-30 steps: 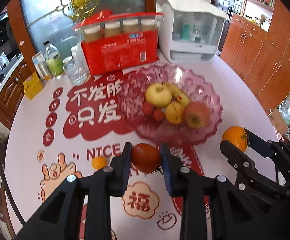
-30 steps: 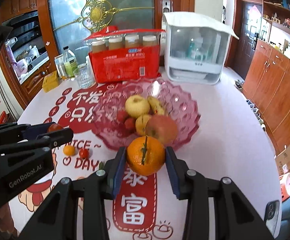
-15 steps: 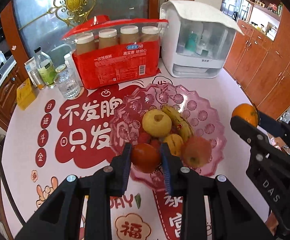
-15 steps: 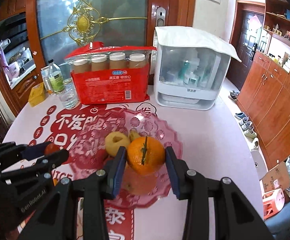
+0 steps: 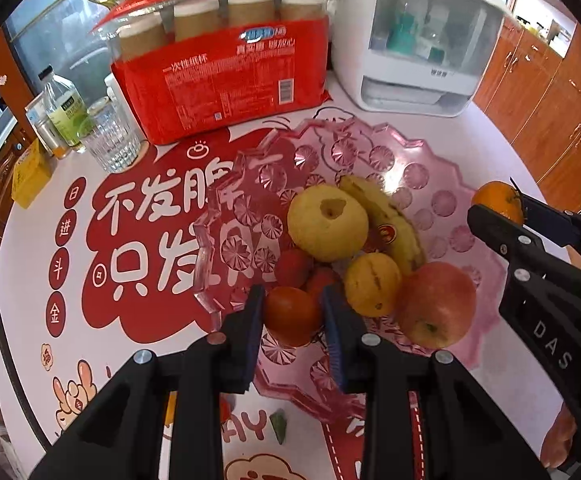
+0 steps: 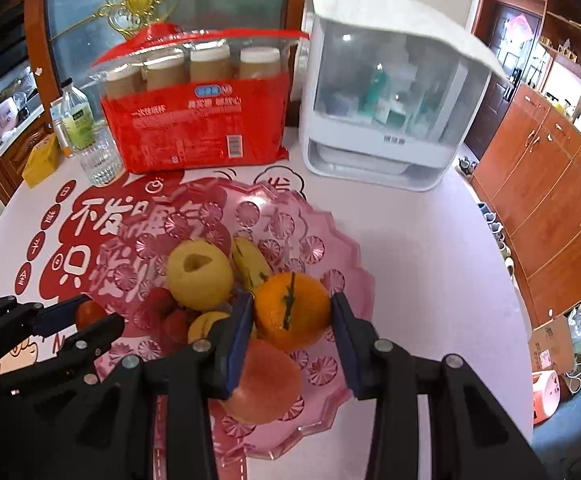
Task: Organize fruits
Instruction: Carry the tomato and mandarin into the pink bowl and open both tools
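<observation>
My left gripper (image 5: 293,316) is shut on a red tomato (image 5: 292,314) and holds it over the near left part of the pink glass fruit bowl (image 5: 418,160). My right gripper (image 6: 292,312) is shut on an orange (image 6: 292,312) above the bowl (image 6: 330,232), over a red apple (image 6: 264,380). The bowl holds a yellow apple (image 5: 326,226), a banana (image 5: 394,220), a small yellow fruit (image 5: 372,284), the red apple (image 5: 436,304) and small red fruits (image 5: 292,266). The right gripper with the orange (image 5: 496,200) shows at the right of the left wrist view.
A red pack of paper cups (image 5: 226,76), a white cabinet appliance (image 5: 418,40), a glass tumbler (image 5: 108,136) and bottles (image 5: 64,108) stand behind the bowl. A yellow box (image 5: 30,178) sits at the left table edge. Wooden cupboards (image 6: 550,184) are at the right.
Both grippers have moved forward over the bowl with their fruit; the tomato and the orange now hang closer above the fruits in the bowl.
</observation>
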